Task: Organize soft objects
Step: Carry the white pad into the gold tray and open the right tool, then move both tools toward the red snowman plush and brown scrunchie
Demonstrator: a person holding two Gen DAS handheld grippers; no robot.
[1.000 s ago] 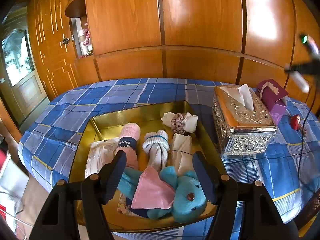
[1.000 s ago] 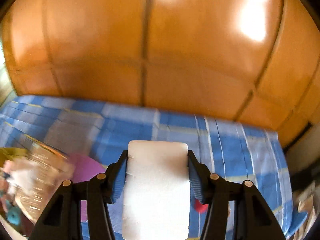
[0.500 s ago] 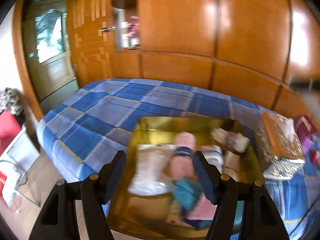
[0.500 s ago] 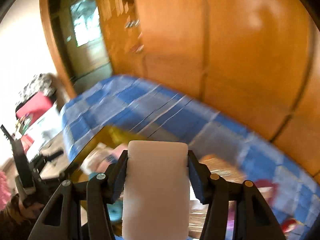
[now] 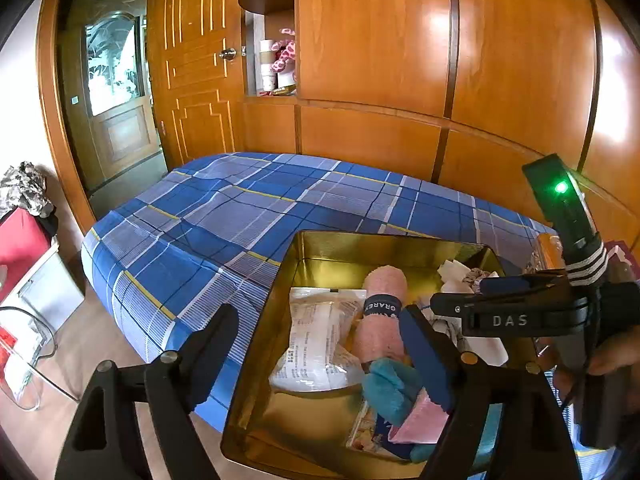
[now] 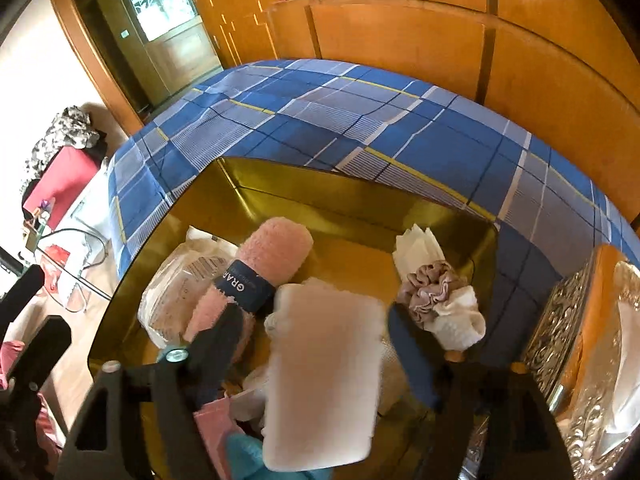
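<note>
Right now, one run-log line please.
left gripper: open, empty | right gripper: open, white sponge between its fingers | over gold tray

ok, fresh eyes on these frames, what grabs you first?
The gold tray on the blue plaid cloth, packed with soft things, a pink towel roll most obvious near its middle. In the right wrist view a white sponge fills the foreground between the right claw's fingers, hanging over the tray. The left claw is open and empty at the tray's near left edge.

Left gripper [image 5: 320, 354] agape — right gripper [image 6: 316, 340] released.
</note>
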